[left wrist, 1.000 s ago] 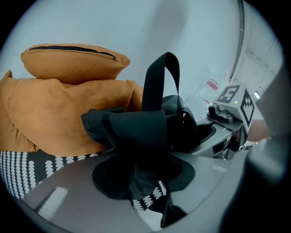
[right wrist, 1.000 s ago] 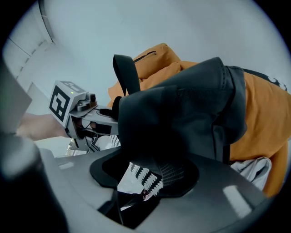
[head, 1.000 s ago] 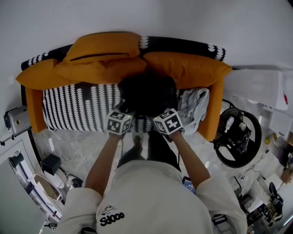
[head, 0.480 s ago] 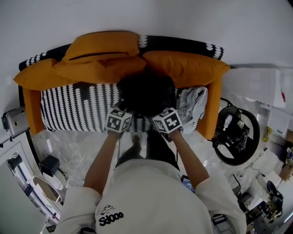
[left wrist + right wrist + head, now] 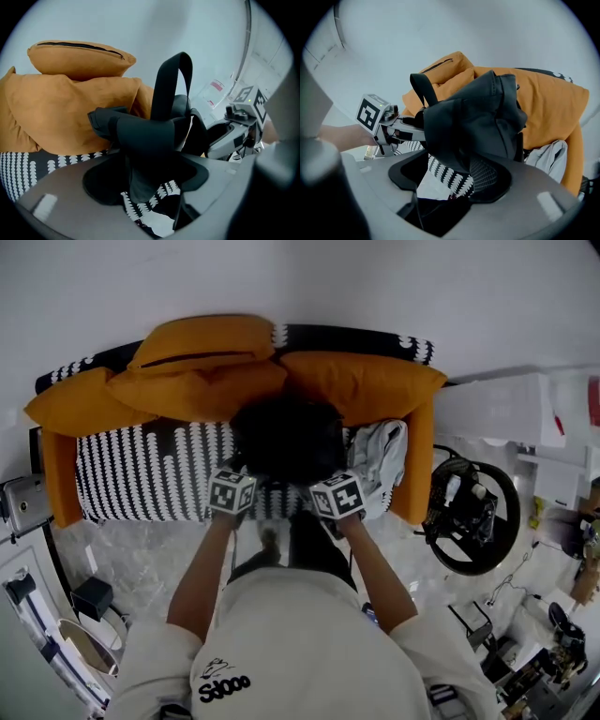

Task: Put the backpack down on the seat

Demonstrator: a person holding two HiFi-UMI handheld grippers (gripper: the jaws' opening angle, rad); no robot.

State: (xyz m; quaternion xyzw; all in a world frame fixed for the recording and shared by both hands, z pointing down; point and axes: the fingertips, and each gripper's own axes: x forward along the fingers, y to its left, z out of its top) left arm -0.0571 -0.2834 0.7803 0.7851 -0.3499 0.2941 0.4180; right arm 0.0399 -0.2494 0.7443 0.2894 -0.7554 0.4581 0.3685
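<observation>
A black backpack (image 5: 286, 435) stands on the sofa's black-and-white patterned seat (image 5: 150, 470), leaning against the orange back cushions (image 5: 356, 385). My left gripper (image 5: 232, 487) and right gripper (image 5: 334, 493) are at its near edge, side by side. In the left gripper view a black strap (image 5: 140, 140) hangs loose between the opening jaws of the left gripper (image 5: 145, 180); the top loop (image 5: 171, 79) stands upright. In the right gripper view the backpack's body (image 5: 480, 117) droops between the opening jaws of the right gripper (image 5: 450, 180), not pinched.
A grey-white cloth (image 5: 380, 451) lies on the seat right of the backpack, by the orange armrest (image 5: 417, 470). A black steering wheel rig (image 5: 469, 517) stands on the floor at the right. More equipment (image 5: 28, 502) stands left of the sofa. The person's legs are close to the seat front.
The head camera has shifted a little, so the sofa sits lower and further left in view. Both grippers stay at the backpack's near edge; the backpack rests in the same spot.
</observation>
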